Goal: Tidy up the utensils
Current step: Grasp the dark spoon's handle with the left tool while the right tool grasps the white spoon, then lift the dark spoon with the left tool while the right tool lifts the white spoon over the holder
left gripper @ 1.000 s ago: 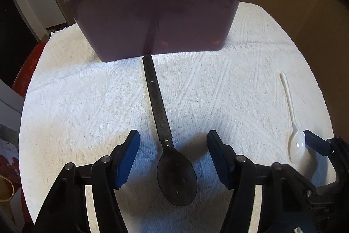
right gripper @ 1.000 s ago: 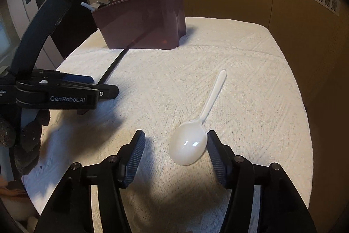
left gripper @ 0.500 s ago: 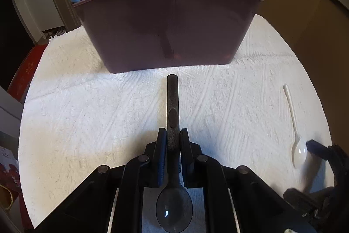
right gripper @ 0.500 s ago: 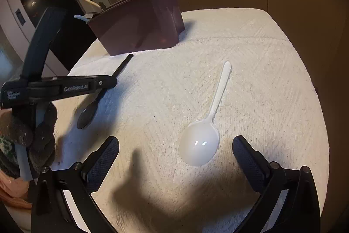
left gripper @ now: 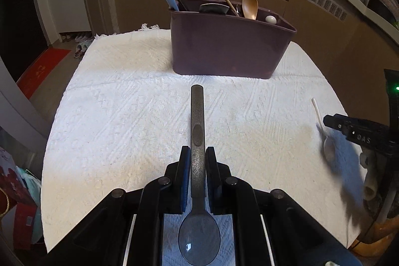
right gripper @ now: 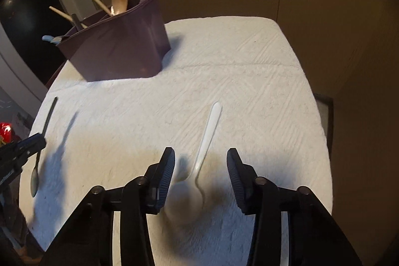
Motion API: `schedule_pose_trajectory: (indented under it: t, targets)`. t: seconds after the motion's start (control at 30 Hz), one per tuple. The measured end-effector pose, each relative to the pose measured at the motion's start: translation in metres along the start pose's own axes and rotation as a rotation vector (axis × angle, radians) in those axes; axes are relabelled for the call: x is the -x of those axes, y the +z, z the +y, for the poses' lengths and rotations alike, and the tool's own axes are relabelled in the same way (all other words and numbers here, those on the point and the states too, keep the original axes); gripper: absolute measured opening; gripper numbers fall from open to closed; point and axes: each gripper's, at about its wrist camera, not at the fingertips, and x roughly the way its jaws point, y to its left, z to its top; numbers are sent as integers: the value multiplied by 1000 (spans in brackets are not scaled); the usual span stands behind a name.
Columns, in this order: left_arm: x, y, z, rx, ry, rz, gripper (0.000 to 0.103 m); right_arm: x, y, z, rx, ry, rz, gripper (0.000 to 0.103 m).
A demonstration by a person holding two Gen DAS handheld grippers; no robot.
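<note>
Left wrist view shows the left gripper (left gripper: 197, 161) clamped on the handle of a dark spoon (left gripper: 197, 141), bowl toward the camera, handle pointing at the purple caddy (left gripper: 229, 51) at the far side of the white cloth (left gripper: 119, 116). The caddy holds wooden spoons (left gripper: 250, 6) and other utensils. Farther right, a white spoon (right gripper: 208, 138) lies on the cloth, its neck between the right gripper's (right gripper: 199, 166) fingers (right gripper: 165, 170), which are closing and do not yet touch it.
</note>
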Motion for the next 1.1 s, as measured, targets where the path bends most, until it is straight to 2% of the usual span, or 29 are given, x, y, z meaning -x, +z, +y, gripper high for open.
schedule_pose_trajectory:
  t: [0.07,0.1,0.27,0.47,0.5,0.63,0.83,0.9,1.1]
  targets:
    - [4,-3,4,14,-1,-8,10,-8,8,1,12,-41,-1,28]
    - [4,-4,5,21,-1,-10,10,-11,11,3,22,-59,2,25]
    - [2,-7,18,54,-7,-3,10,-28,20,8,31,-149,-6,25]
    - [6,-8,18,52,-17,-11,10,-44,34,9,40,-201,-15,25]
    - [6,-8,18,52,-18,-13,10,-45,35,9,34,-199,-5,25]
    - [10,-9,19,50,-21,-22,10,-42,32,16,54,-175,14,12]
    - [7,-6,20,43,-27,-9,10,-4,16,22,81,-86,-47,12]
    - [2,-3,23,42,-27,18,11,13,13,26,92,-58,-67,12]
    - [-30,8,27,40,-27,173,12,38,0,51,152,16,-105,12]
